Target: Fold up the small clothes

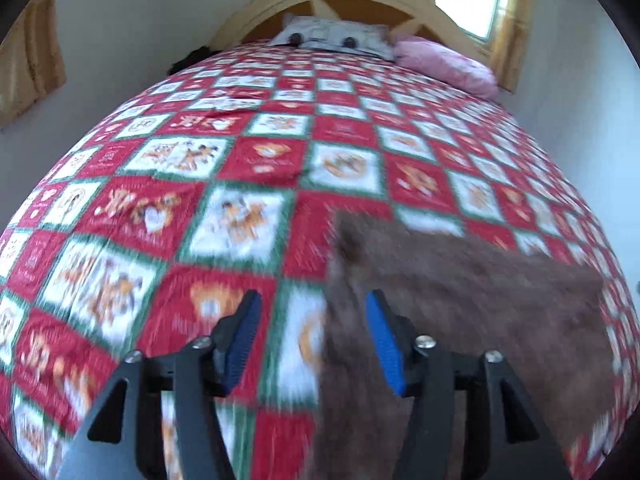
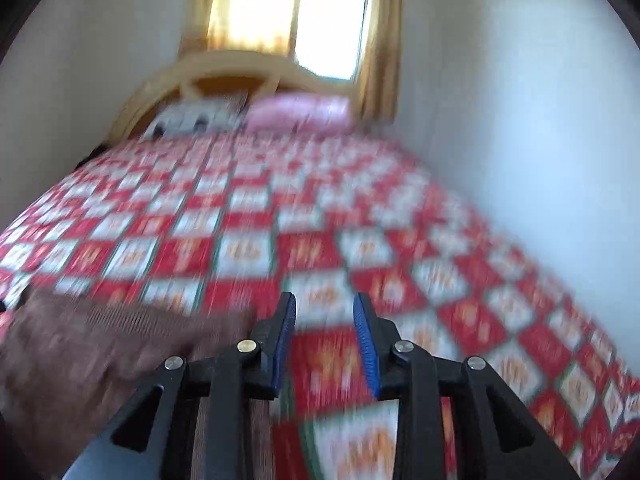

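On quilt, brown garment — seemingly flat, left gripper, right gripper — both apart, empty.

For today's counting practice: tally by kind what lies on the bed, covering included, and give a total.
Brown garment: 1
Pink pillow: 1
White patterned pillow: 1
Red, white and green patchwork bedspread: 1
Total: 4

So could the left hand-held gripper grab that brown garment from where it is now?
Probably yes. The left hand-held gripper is open, and the brown garment's edge lies on the quilt right between its fingers, with nothing in the way. The picture is blurred, so contact is unclear.
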{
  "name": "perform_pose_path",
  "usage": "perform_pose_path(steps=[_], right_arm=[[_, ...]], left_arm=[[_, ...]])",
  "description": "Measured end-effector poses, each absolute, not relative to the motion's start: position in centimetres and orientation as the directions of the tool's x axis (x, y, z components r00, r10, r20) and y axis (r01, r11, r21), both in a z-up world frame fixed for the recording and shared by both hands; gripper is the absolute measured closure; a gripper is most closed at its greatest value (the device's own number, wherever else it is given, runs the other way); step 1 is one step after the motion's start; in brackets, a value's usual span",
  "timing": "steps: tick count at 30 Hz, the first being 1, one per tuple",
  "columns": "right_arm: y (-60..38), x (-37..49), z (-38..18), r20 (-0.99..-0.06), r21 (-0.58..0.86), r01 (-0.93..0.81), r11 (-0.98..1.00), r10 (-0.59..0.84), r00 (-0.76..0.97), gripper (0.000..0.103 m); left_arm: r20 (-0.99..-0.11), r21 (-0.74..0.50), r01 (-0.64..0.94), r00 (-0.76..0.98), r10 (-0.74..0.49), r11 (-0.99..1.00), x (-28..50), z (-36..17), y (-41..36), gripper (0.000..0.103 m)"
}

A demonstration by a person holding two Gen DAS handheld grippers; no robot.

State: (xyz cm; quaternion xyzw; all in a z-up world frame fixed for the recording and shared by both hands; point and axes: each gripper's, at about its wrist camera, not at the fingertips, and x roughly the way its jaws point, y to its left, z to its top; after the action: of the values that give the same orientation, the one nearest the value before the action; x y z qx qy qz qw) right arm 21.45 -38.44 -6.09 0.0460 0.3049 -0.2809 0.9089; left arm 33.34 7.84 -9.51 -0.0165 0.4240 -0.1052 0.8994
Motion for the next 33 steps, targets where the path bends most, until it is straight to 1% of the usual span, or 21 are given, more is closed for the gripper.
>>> perform_pose_path(steps=[1,2,4,6,7,9,10,11,12,14,16,17,18,19,20,21,22,24,27,30,33], right_arm=[[-38.7,19.7,-6.8,-0.627,-0.008,0.519,0.855,-0.408,0.663,0.072],[-39.0,18.1,-7.6,-0.653,0.062,0.505,0.861,-0.347,0.672,0.072],[-39.3,14.8,-9.4,-0.693,0.17,0.502,0.848,-0.26,0.673,0.067],[-38.9,12.2,-11.2,-0.704,0.244,0.498,0.832,-0.201,0.682,0.047],[-38.6,11.4,-11.9,-0.702,0.278,0.488,0.827,-0.172,0.691,0.046],[-37.9,10.2,-13.5,-0.701,0.36,0.469,0.807,-0.098,0.707,0.046],[-37.6,10.1,-14.0,-0.692,0.398,0.457,0.795,-0.067,0.719,0.046],[-37.1,10.1,-14.2,-0.672,0.411,0.442,0.797,-0.063,0.738,0.046],[-36.6,10.3,-14.3,-0.666,0.405,0.426,0.809,-0.058,0.744,0.046],[-34.6,11.9,-14.4,-0.687,0.362,0.376,0.853,-0.029,0.726,0.046],[-32.5,13.4,-14.5,-0.719,0.241,0.375,0.895,-0.095,0.689,0.046],[-32.0,13.8,-14.5,-0.723,0.21,0.375,0.903,-0.115,0.681,0.051],[-31.5,14.2,-14.6,-0.726,0.194,0.373,0.907,-0.123,0.676,0.071],[-31.1,14.6,-14.7,-0.733,0.203,0.365,0.909,-0.106,0.672,0.082],[-31.0,14.7,-14.9,-0.739,0.219,0.353,0.91,-0.082,0.669,0.084],[-30.8,14.9,-14.8,-0.741,0.228,0.341,0.912,-0.064,0.668,0.086],[-30.6,14.9,-14.6,-0.742,0.225,0.332,0.916,-0.06,0.667,0.089],[-30.5,14.7,-13.7,-0.734,0.252,0.311,0.917,-0.028,0.678,0.091],[-31.1,13.3,-11.8,-0.691,0.312,0.3,0.902,-0.001,0.722,0.092],[-31.7,11.8,-9.7,-0.652,0.383,0.264,0.885,0.056,0.756,0.092],[-32.0,11.0,-9.6,-0.672,0.379,0.263,0.887,0.069,0.737,0.093]], left_arm=[[-0.759,-0.125,0.194,0.613,-0.22,0.973,31.9,-9.5,8.0,0.037],[-0.756,-0.141,0.211,0.607,-0.243,0.967,30.4,-9.7,8.4,0.034],[-0.754,-0.176,0.221,0.596,-0.276,0.959,28.3,-10.2,9.0,0.029],[-0.757,-0.208,0.206,0.585,-0.29,0.956,26.9,-11.0,9.6,0.025],[-0.763,-0.232,0.192,0.572,-0.301,0.954,26.7,-11.5,9.8,0.025],[-0.773,-0.345,0.153,0.513,-0.372,0.926,26.5,-12.9,10.3,0.025],[-0.767,-0.401,0.131,0.493,-0.41,0.907,26.1,-13.5,10.5,0.024],[-0.743,-0.417,0.12,0.526,-0.414,0.901,25.5,-13.4,10.6,0.024],[-0.739,-0.428,0.119,0.524,-0.423,0.896,25.4,-13.3,10.4,0.02],[-0.724,-0.477,0.114,0.51,-0.464,0.871,25.2,-13.4,10.1,0.016],[-0.714,-0.499,0.12,0.505,-0.486,0.858,25.3,-13.4,9.5,0.015],[-0.716,-0.493,0.125,0.503,-0.483,0.861,25.4,-13.6,9.1,0.015],[-0.72,-0.485,0.12,0.508,-0.473,0.866,25.5,-13.7,8.9,0.017],[-0.716,-0.482,0.115,0.519,-0.467,0.868,25.4,-13.7,8.7,0.02],[-0.715,-0.481,0.122,0.519,-0.469,0.868,25.3,-13.6,8.6,0.037],[-0.718,-0.481,0.129,0.509,-0.474,0.867,25.3,-13.7,8.6,0.077],[-0.73,-0.488,0.12,0.488,-0.479,0.865,25.6,-13.9,8.7,0.091],[-0.71,-0.549,0.095,0.471,-0.523,0.831,25.8,-13.8,9.6,0.09],[-0.669,-0.589,0.104,0.493,-0.556,0.802,25.4,-12.5,10.7,0.091],[-0.659,-0.57,0.122,0.523,-0.541,0.812,24.4,-10.8,11.7,0.094],[-0.665,-0.561,0.114,0.528,-0.529,0.82,23.9,-10.8,13.4,0.095]])
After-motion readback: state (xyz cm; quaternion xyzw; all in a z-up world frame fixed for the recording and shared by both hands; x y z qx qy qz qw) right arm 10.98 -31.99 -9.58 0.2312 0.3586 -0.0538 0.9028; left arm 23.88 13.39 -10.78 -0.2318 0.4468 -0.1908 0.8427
